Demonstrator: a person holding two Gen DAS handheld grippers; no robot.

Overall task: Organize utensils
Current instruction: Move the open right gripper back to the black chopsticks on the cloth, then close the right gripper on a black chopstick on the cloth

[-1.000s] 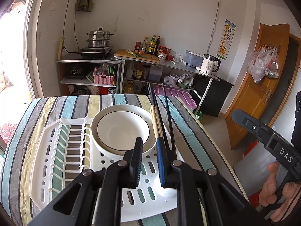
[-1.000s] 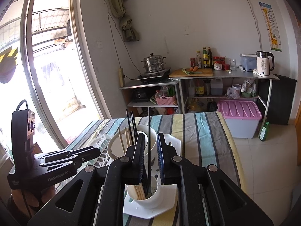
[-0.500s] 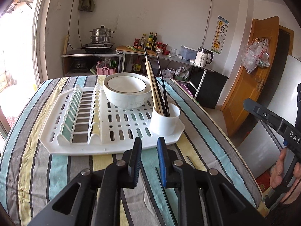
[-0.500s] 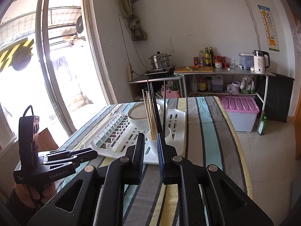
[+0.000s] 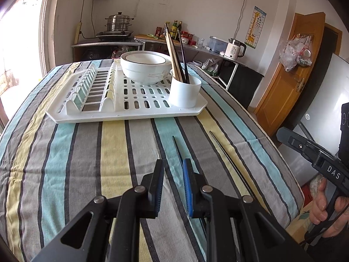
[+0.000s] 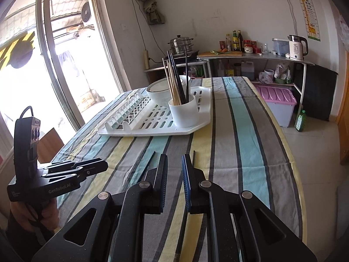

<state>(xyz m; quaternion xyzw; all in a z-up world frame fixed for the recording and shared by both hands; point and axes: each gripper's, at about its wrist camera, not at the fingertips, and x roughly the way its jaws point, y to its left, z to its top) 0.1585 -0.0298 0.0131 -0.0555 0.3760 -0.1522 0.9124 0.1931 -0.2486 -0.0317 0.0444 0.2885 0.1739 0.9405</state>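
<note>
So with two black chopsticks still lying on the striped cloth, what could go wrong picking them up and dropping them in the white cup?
1. The loose chopsticks are thin and lie flat on the striped cloth, so a claw may pinch fabric or slip off.
2. The white cup sits at the drying rack's corner and already holds leaning chopsticks; a bump could tip it.
3. The left claw and right claw work close together and might collide.

Bright daylight pours through the tall sliding glass door (image 6: 65, 69) onto white, slightly scuffed walls (image 6: 218, 6). Against the far wall stands a metal shelf unit (image 6: 250, 65) — bottles, a white kettle (image 6: 296, 48), a steamer pot (image 6: 181, 43) on top. A wooden door (image 5: 290, 72) stands right; a giraffe chart (image 5: 255, 27) hangs nearby.
</note>
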